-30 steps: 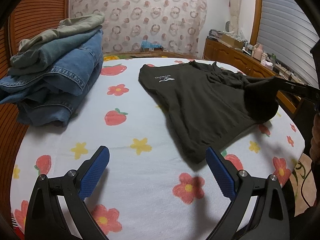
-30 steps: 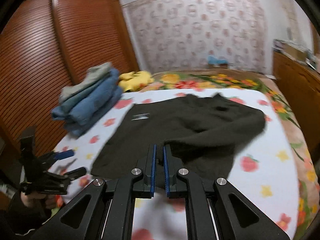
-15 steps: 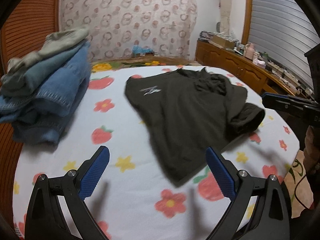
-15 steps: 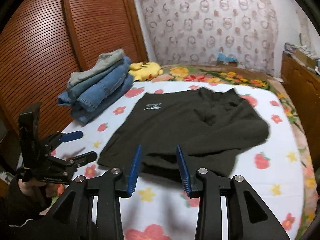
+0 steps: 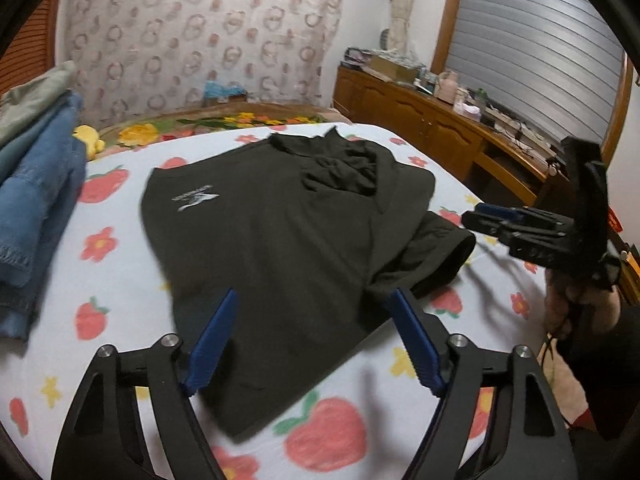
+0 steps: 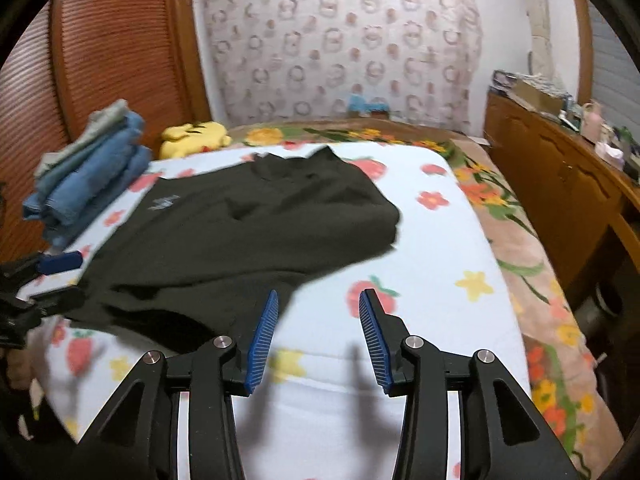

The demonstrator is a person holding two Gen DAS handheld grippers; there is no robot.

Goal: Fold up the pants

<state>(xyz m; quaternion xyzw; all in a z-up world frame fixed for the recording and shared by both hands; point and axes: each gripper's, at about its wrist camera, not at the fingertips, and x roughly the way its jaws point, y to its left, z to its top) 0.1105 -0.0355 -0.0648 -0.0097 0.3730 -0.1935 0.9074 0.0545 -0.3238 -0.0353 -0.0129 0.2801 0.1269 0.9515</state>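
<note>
Left gripper (image 5: pixel 312 340) at lower centre of the left wrist view, jaws apart and closing, blue pads (image 5: pixel 212 340) poised above the near hem of the dark pants (image 5: pixel 272 248), nothing pinched between them. Right gripper (image 6: pixel 318 336) at lower centre of the right wrist view, jaws apart and opening, empty, over bare bed sheet (image 6: pixel 432 248) just beside the near edge of the pants (image 6: pixel 240 232); same gripper seen from the left wrist view at far right (image 5: pixel 492 218), carried in a hand (image 5: pixel 576 304), tips close to the folded-over cuff end of the garment. Dark pants spread flat across the middle of the bed, small white logo (image 5: pixel 195 198) near the far left corner, bunched waistband toward the far end, one leg doubled under at the right side. Sheet white, printed with strawberries and flowers. Stack of folded jeans (image 6: pixel 88 176), pale green garment on top, at the left edge of the bed against a slatted wooden wardrobe (image 6: pixel 100 52). Yellow plush toy (image 6: pixel 196 138) behind the stack. Patterned curtain (image 6: pixel 340 48) on the far wall; wooden sideboard (image 5: pixel 432 136) with clutter along the right side.
</note>
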